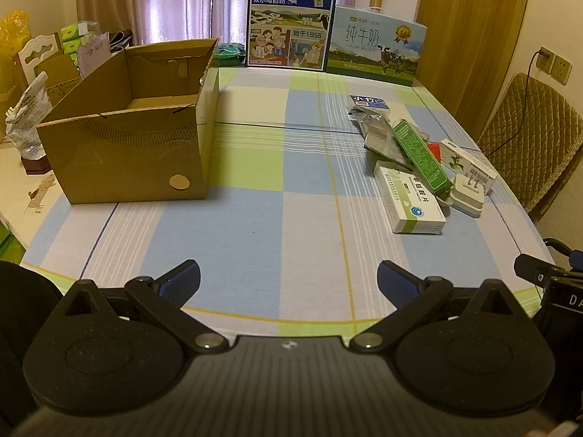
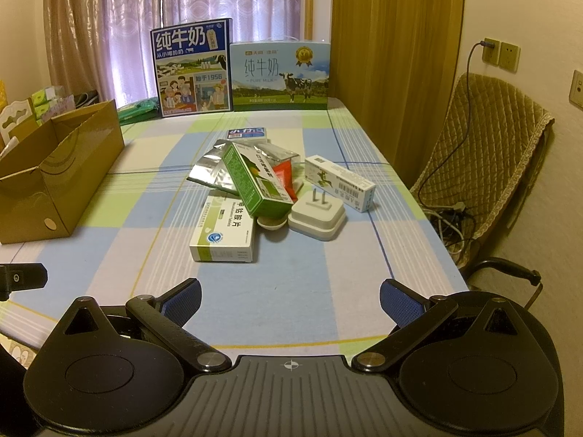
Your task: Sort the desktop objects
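A pile of small items lies on the checked tablecloth: a white-and-green medicine box [image 2: 223,237] [image 1: 410,200], a green carton [image 2: 255,182] [image 1: 419,153] leaning over it, a white plug adapter [image 2: 317,215] [image 1: 468,195], a slim white box [image 2: 339,182] [image 1: 468,160], silver foil packets [image 2: 215,171] [image 1: 379,134] and a red sachet [image 2: 286,178]. An open cardboard box [image 1: 124,138] [image 2: 54,174] stands at the left. My left gripper [image 1: 288,282] hovers open over the near table edge. My right gripper [image 2: 289,298] is open too, short of the pile, holding nothing.
Two milk cartons [image 1: 291,22] [image 2: 280,73] stand upright at the table's far end. A padded chair [image 2: 484,153] with a dangling cable sits off the right edge. Clutter and bags [image 1: 25,123] crowd the left side beyond the cardboard box.
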`<control>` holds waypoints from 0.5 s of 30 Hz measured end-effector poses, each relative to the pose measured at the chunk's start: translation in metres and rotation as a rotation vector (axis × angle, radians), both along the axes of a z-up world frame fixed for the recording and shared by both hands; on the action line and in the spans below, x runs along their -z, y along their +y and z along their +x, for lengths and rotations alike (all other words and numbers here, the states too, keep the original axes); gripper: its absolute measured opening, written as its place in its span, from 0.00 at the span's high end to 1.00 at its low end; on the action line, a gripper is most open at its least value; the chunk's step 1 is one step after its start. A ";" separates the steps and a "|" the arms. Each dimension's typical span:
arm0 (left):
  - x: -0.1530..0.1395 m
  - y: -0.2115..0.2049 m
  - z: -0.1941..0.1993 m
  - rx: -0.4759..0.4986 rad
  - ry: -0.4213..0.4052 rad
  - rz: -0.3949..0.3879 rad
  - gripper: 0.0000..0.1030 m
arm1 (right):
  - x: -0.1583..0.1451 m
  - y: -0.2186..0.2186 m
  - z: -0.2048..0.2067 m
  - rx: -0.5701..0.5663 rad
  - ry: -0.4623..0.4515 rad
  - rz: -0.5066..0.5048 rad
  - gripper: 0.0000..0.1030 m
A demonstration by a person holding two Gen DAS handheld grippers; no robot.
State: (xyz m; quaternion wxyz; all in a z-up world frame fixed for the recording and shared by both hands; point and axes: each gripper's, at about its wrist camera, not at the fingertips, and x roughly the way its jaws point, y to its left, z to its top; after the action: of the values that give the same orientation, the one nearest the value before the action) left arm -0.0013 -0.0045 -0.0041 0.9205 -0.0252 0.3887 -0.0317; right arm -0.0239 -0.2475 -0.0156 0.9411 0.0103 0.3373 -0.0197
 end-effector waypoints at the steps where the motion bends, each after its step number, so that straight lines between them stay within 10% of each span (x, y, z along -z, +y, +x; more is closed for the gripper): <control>1: 0.000 0.000 0.000 0.000 0.000 0.000 0.01 | 0.000 0.000 0.000 0.000 0.000 -0.001 0.02; 15: 0.000 -0.001 0.000 0.003 0.002 -0.007 0.01 | 0.000 -0.001 0.000 -0.001 0.001 -0.002 0.02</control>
State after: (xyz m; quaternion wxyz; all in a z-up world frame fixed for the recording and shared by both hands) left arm -0.0013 -0.0053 -0.0037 0.9199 -0.0281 0.3897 -0.0344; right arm -0.0238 -0.2482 -0.0152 0.9410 0.0093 0.3376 -0.0197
